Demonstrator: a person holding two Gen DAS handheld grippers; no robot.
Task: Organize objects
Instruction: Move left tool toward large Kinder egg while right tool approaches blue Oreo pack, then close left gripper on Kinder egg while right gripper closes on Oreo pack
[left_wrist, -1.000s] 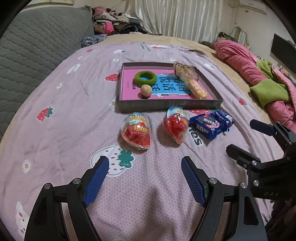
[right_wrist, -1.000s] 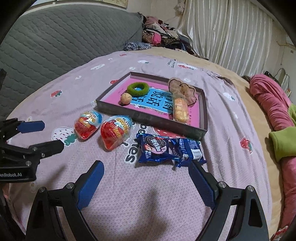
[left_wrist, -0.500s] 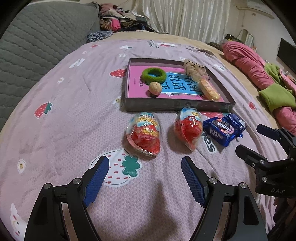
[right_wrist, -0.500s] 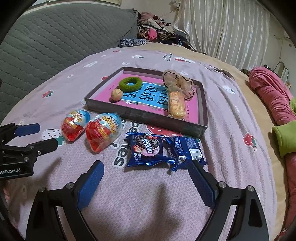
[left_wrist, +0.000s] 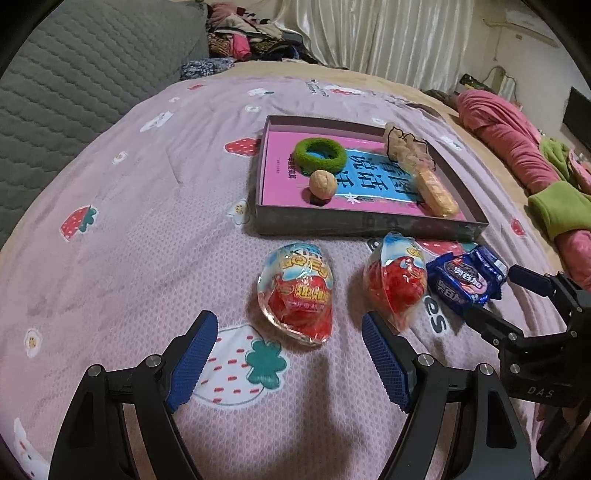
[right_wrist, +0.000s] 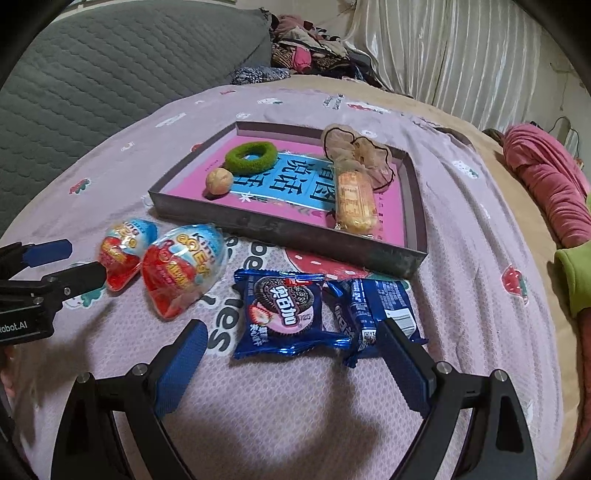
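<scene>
Left wrist view: left gripper (left_wrist: 286, 345) with fingers apart, empty, above the bedspread (left_wrist: 110, 258); the left toy egg (left_wrist: 297, 293) lies just ahead between the fingertips, long axis toward the tray (left_wrist: 369, 223).
Right wrist view: right gripper (right_wrist: 291, 354) spread wide, empty; the cookie packet (right_wrist: 282, 314) lies flat between its fingertips, before the tray's near edge.

I was working in a bedroom at home. Under my fingers lay a bed spread with a pink strawberry-print sheet (left_wrist: 129, 258), a grey quilted headboard (right_wrist: 110, 66) rising along its far left edge. Pale pleated curtains (right_wrist: 461, 55) hung behind, a heap of clothes (right_wrist: 306, 55) was piled beyond the far edge, and a rumpled pink blanket (left_wrist: 509, 144) lay along the right side.
</scene>
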